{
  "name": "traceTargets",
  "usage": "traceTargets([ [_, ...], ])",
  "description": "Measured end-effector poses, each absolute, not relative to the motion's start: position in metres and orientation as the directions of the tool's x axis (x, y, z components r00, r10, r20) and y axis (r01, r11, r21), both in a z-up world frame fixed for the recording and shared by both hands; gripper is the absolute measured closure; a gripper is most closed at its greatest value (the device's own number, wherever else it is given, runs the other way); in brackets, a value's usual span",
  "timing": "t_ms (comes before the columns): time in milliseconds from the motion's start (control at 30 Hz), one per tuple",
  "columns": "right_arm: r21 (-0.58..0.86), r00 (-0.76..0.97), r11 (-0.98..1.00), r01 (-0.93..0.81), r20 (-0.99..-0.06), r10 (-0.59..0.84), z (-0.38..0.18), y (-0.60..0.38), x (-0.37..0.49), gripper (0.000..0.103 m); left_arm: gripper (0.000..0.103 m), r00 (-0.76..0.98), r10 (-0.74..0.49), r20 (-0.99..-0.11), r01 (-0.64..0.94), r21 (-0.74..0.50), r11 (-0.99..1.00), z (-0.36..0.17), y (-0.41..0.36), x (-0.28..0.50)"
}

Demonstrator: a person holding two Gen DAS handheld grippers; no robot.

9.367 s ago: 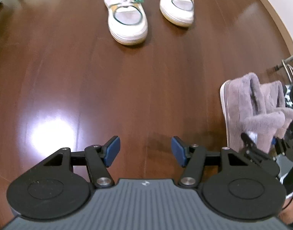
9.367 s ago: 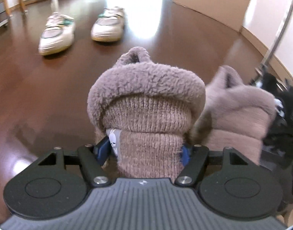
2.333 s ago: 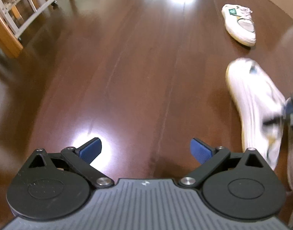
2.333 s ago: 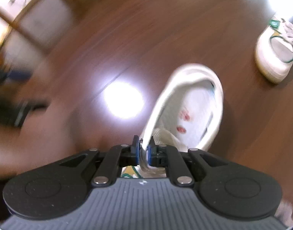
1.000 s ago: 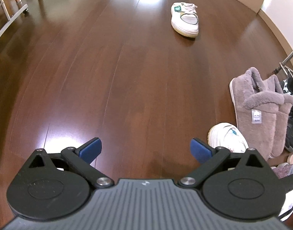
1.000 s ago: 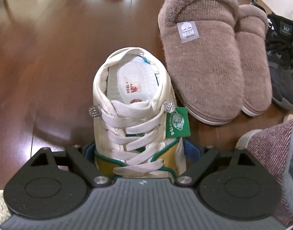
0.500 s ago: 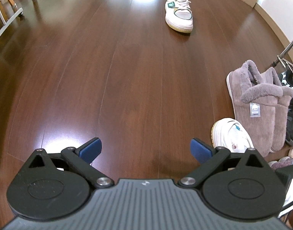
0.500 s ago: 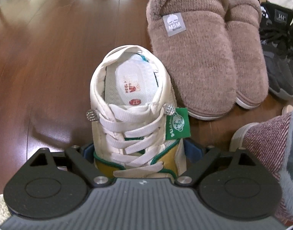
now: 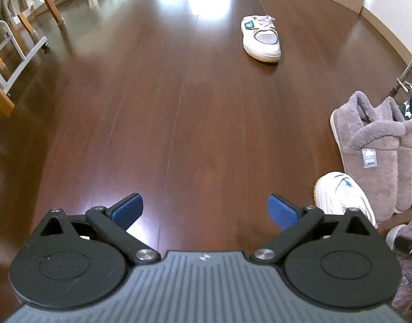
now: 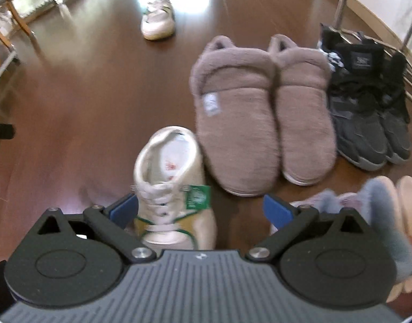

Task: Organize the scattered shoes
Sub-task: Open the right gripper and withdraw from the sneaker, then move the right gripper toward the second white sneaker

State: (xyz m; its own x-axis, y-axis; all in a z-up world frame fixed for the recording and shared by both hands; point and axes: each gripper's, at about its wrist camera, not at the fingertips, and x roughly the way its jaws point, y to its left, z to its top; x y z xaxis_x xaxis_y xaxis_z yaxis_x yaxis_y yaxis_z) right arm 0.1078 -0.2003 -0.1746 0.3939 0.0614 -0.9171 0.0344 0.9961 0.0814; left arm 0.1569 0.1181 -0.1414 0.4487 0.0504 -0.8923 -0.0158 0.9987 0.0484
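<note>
the right gripper [image 10: 200, 207] hangs above the floor with its jaws spread wide; they have just been opening, and the near white sneaker [image 10: 173, 188] lies below and between them, nearer the left blue pad [image 10: 125, 211], which seems to clear it, though the blur leaves that uncertain. that sneaker rests on the dark wood floor [image 10: 84, 107], its open heel pointing away from the gripper and its laces and green tag toward it. just beside it on the right sits the pair of brown fleece slippers [image 10: 259, 123], side by side and touching each other, and beyond those a pair of dark sneakers [image 10: 367, 123] near the metal poles of a rack [image 10: 340, 2]. fuzzy pink and blue slippers [image 10: 381, 210] lie under the gripper's right side, blurred. the left gripper [image 9: 205, 211] is also spread wide with nothing between its pads, only bare floor [image 9: 152, 107] in front of it. from its view the near white sneaker [image 9: 343, 196] shows low on the right, partly behind the gripper's right arm, next to the fleece slippers [image 9: 373, 150]. the other white sneaker [image 9: 261, 39] lies alone far out on the floor, well apart from the row and from both grippers; the right view shows it too [image 10: 158, 18], ahead and to the left. wooden chair legs [image 9: 51, 5] stand at the far left.
</note>
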Motion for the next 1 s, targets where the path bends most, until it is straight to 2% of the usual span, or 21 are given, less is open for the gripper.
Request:
traceTargets([
  [100, 0.063, 0.376, 0.997, -0.035, -0.924, 0.072, -0.164, -0.205, 0.127, 0.004, 0.003, 0.449, 0.051, -0.892, -0.006, 0.054, 0.999, -0.142, 0.124, 0.177],
  [200, 0.089, 0.346, 0.99, -0.11, -0.93, 0.122, -0.18, -0.2, 0.183, 0.003, 0.003, 0.465, 0.054, -0.883, 0.013, 0.068, 0.998, -0.147, 0.129, 0.216],
  [333, 0.162, 0.313, 0.973, -0.166, -0.927, 0.208, -0.192, -0.183, 0.288, 0.002, 0.003, 0.506, 0.082, -0.859, 0.05, 0.124, 0.991, -0.166, 0.131, 0.277],
  [433, 0.143, 0.333, 0.966, -0.215, -0.919, 0.21, -0.207, -0.16, 0.37, 0.002, 0.003, 0.508, 0.088, -0.857, 0.07, 0.143, 0.987, -0.189, 0.134, 0.32],
  [500, 0.122, 0.349, 0.961, -0.248, -0.914, 0.206, -0.221, -0.144, 0.423, 0.002, 0.003, 0.493, 0.099, -0.864, 0.03, 0.131, 0.991, -0.203, 0.14, 0.347],
  [567, 0.092, 0.395, 0.957, -0.275, -0.897, 0.2, -0.234, -0.123, 0.481, 0.002, 0.003, 0.479, 0.062, -0.876, -0.024, 0.058, 0.998, -0.215, 0.15, 0.37],
  [667, 0.046, 0.458, 0.964, -0.262, -0.873, 0.167, -0.248, -0.097, 0.545, 0.001, 0.003, 0.478, 0.038, -0.878, -0.053, 0.015, 0.999, -0.228, 0.156, 0.384],
  [767, 0.028, 0.46, 0.977, -0.212, -0.879, 0.125, -0.273, -0.074, 0.599, 0.001, 0.003, 0.477, 0.063, -0.877, -0.045, 0.047, 0.998, -0.239, 0.16, 0.388],
  [933, 0.022, 0.46, 0.995, -0.099, -0.886, 0.066, -0.312, -0.053, 0.641, 0.001, 0.003, 0.461, 0.109, -0.881, -0.046, 0.099, 0.994, -0.25, 0.174, 0.381],
  [1000, 0.025, 0.449, 0.997, -0.071, -0.892, 0.054, -0.326, -0.049, 0.645, 0.01, 0.003, 0.458, 0.117, -0.881, -0.057, 0.103, 0.993, -0.251, 0.179, 0.378],
])
